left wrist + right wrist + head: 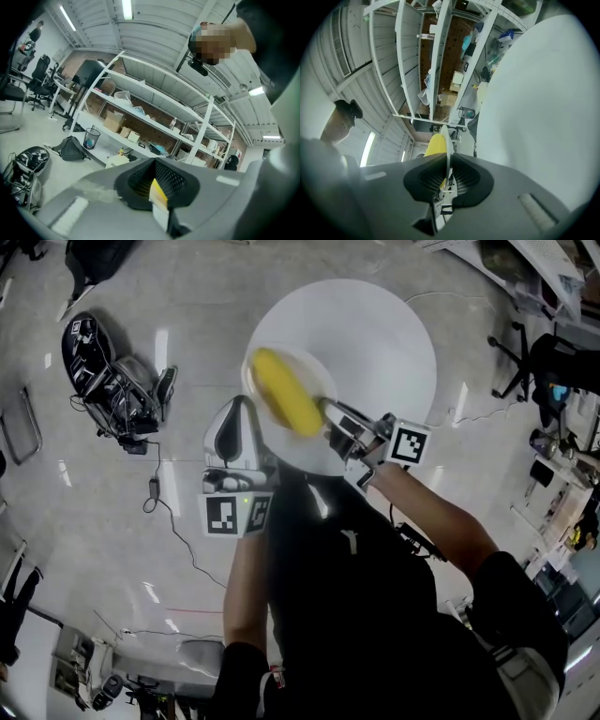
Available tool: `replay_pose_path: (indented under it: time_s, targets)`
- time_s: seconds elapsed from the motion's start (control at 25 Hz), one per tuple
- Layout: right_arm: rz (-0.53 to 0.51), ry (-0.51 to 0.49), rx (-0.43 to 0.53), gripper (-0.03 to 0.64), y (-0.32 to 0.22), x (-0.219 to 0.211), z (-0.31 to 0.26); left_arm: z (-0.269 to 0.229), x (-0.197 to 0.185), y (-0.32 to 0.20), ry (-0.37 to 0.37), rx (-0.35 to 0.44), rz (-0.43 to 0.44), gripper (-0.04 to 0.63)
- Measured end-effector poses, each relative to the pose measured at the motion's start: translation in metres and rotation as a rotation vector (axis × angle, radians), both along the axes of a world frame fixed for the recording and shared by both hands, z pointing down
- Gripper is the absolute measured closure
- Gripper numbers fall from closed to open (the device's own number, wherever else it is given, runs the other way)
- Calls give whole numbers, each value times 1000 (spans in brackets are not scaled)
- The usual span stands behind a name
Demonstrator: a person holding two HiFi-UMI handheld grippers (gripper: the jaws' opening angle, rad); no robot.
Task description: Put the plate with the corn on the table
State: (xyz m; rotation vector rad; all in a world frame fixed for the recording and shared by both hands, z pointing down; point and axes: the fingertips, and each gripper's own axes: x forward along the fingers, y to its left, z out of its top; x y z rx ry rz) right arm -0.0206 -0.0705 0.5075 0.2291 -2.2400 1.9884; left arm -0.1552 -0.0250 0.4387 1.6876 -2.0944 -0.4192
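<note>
A white plate [314, 454] carrying a yellow corn cob [286, 390] hangs over the near edge of a round white table [375, 334]. My right gripper [330, 418] is shut on the plate's right rim. In the right gripper view the plate [446, 140] stands edge-on between the pads, the corn [436, 144] shows beyond it, and the table [534, 117] fills the right side. My left gripper [246, 407] reaches the plate's left rim. In the left gripper view a thin white edge [161, 213] with yellow [158, 191] above it sits pinched between the pads.
A black bag with gear [103, 371] lies on the grey floor to the left, and a cable [178, 531] trails from it. An office chair [525, 362] stands at the right. White shelving [154, 108] with boxes lines the far wall. My own torso fills the lower head view.
</note>
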Motion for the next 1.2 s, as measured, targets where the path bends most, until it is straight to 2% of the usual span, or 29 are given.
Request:
replay_pose_path:
  time_s: [0.24, 0.64, 0.8, 0.96, 1.2]
  targets:
    - [8, 12, 0, 578, -3, 0, 19, 8, -3, -6, 16, 24, 13, 591]
    - [27, 25, 0, 578, -7, 3, 44, 35, 0, -7, -5, -18, 37, 591]
    - [32, 32, -10, 578, -5, -2, 56, 39, -1, -12, 15, 18, 42, 591]
    - [41, 48, -26, 578, -2, -1, 65, 57, 1, -7, 10, -34, 45, 591]
    - [55, 65, -47, 578, -4, -1, 74, 67, -5, -11, 33, -24, 40, 591]
